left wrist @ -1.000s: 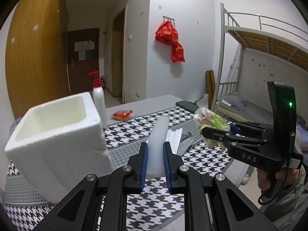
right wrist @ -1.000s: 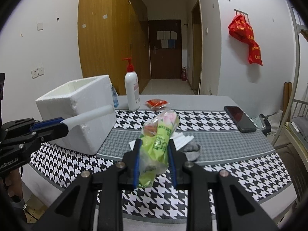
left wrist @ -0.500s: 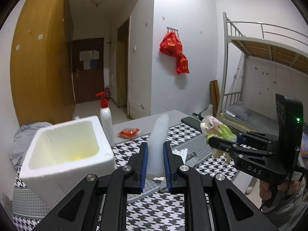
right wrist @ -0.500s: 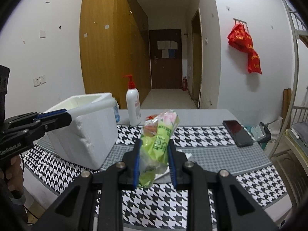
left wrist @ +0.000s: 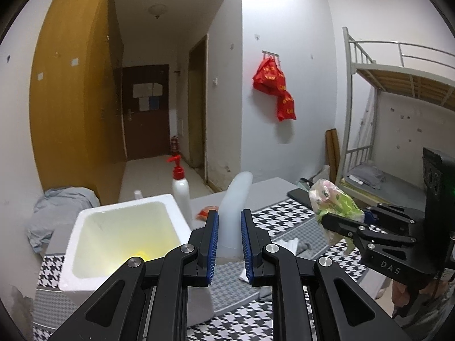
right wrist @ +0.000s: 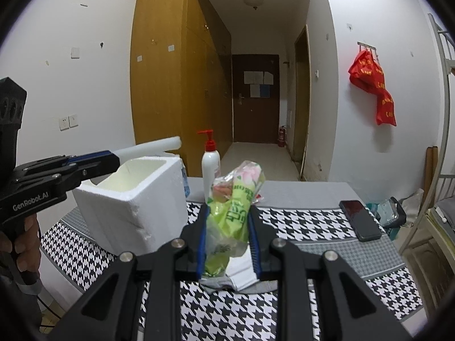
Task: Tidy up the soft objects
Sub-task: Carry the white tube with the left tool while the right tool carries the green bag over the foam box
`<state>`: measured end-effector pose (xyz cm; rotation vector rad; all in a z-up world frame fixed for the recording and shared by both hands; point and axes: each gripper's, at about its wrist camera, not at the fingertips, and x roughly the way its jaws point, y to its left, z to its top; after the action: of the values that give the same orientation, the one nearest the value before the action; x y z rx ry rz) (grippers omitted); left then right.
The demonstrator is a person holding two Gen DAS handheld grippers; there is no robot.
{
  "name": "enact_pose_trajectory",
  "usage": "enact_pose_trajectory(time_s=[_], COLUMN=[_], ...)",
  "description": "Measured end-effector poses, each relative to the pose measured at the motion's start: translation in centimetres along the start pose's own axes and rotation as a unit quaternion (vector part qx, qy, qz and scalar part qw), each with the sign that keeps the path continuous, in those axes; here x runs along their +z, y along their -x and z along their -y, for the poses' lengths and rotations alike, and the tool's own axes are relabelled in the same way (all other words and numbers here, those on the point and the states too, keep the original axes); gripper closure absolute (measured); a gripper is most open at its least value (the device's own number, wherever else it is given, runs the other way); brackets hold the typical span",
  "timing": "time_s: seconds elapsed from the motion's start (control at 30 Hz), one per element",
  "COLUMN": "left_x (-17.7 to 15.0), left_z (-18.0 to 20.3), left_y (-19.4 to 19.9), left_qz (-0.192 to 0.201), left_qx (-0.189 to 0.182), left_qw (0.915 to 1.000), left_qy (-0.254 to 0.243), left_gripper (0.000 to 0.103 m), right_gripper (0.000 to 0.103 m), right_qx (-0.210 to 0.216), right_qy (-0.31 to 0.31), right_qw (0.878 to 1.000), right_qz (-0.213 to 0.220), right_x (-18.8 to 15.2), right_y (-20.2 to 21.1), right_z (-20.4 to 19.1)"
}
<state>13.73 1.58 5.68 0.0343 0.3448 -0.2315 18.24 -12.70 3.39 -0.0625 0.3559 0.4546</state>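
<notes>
Gripping white foam tube [left wrist: 233, 216] in left gripper [left wrist: 229, 244], green packet [right wrist: 233, 213] in right gripper [right wrist: 229, 244]; slack packet could slip short of foam box [left wrist: 119, 236].

the foam box [left wrist: 119, 236] looks like white polystyrene, grainy and matt, with a rough broken edge. the white foam tube [left wrist: 234, 199] is smooth, soft and matt. the snack bag [right wrist: 233, 207] is thin green plastic, crinkled and a little glossy. the tablecloth [right wrist: 307, 224] is woven cloth in a black and white houndstooth print, matt. the pump bottle [right wrist: 211, 167] is smooth white plastic with a red top. the phone [right wrist: 359, 220] has a glossy black face. the wardrobe [right wrist: 170, 85] looks like smooth yellow-brown wood.
</notes>
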Motion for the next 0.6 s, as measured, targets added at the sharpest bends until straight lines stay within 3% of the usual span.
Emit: enact_pose_trajectory(time_s=[0.6], left_x=[1.2], left_z=[-4.9], left_y=[-0.1], left_qz=[0.011], left_qx=[0.088], left_qw=[0.9955], left_qy=[0.034], left_gripper=[0.086], right_gripper=[0.074], right_qx=[0.054], right_qy=[0.012], right_qw=[0.998], right_qz=[0.008], right_x=[2.4], right_y=[-2.5], right_z=[-2.3])
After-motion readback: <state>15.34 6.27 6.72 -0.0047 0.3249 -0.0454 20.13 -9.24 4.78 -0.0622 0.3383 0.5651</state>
